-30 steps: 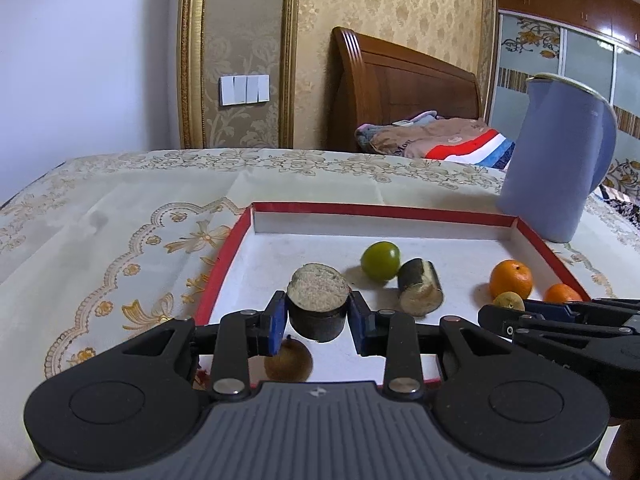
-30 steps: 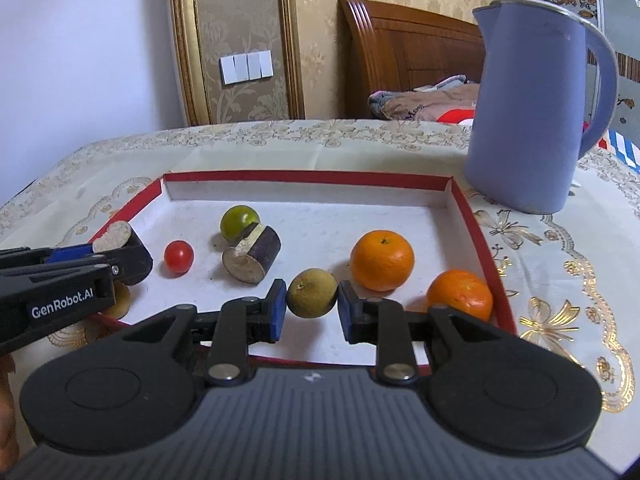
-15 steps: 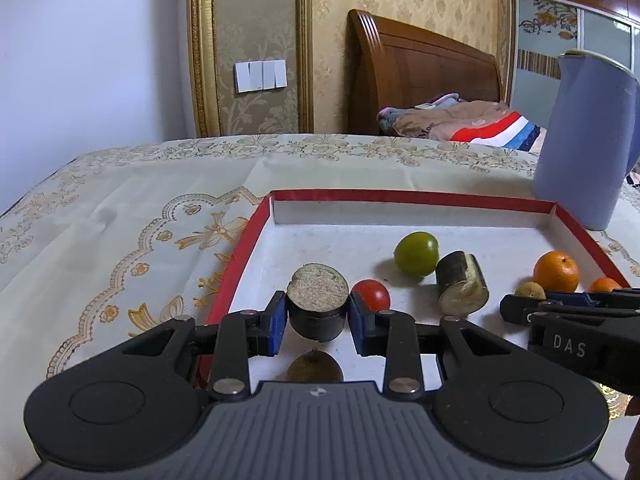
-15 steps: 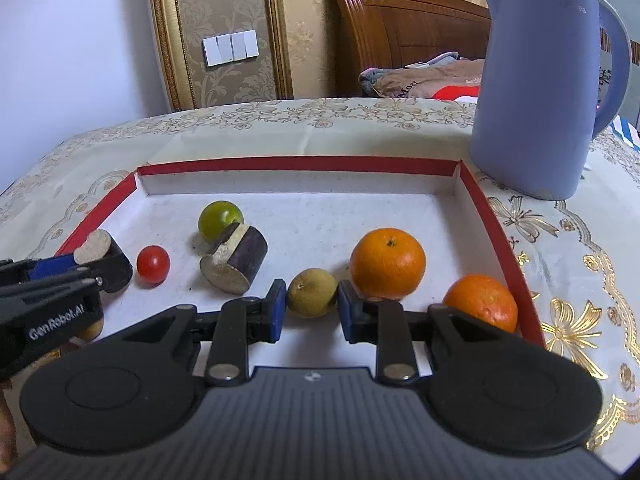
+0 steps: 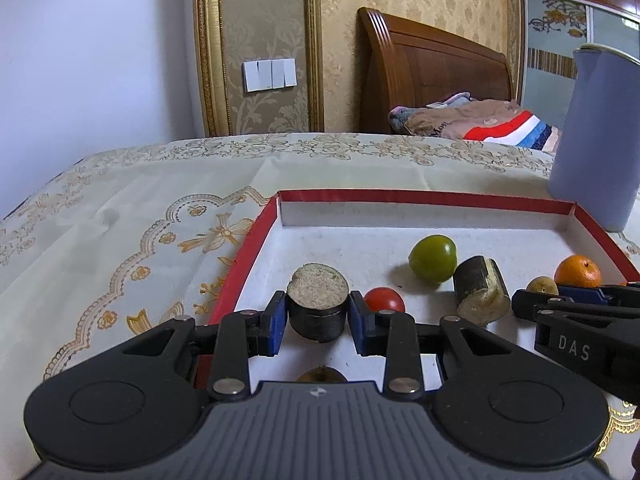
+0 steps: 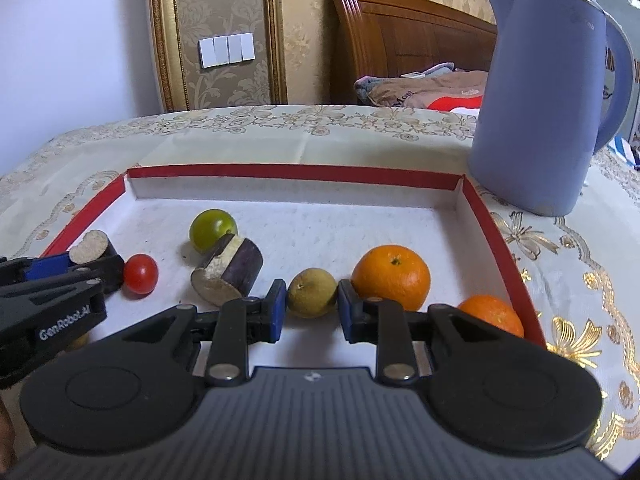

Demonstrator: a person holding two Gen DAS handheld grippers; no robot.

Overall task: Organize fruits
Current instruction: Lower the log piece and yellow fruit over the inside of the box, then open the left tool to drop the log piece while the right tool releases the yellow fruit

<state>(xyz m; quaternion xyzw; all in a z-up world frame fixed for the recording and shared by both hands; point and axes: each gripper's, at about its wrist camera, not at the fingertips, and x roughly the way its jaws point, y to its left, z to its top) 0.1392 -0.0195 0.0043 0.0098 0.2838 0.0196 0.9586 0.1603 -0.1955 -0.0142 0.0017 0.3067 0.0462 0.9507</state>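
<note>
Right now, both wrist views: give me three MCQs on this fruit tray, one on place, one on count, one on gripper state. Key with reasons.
1. Where does the cherry tomato lie?
A. On the cloth outside the tray
B. In the tray, beside the left gripper's piece
C. Behind the kettle

2. How many oranges are in the tray?
A. One
B. Two
C. Four

3. What is the right gripper doing?
A. Shut on the small yellow-brown fruit
B. Open above the kettle
C. Shut on an orange

Key: 1 B, it sits on the white floor next to the dark cut piece in the left gripper. 2 B, a large orange and a smaller orange. 3 A, both pads press its sides.
</note>
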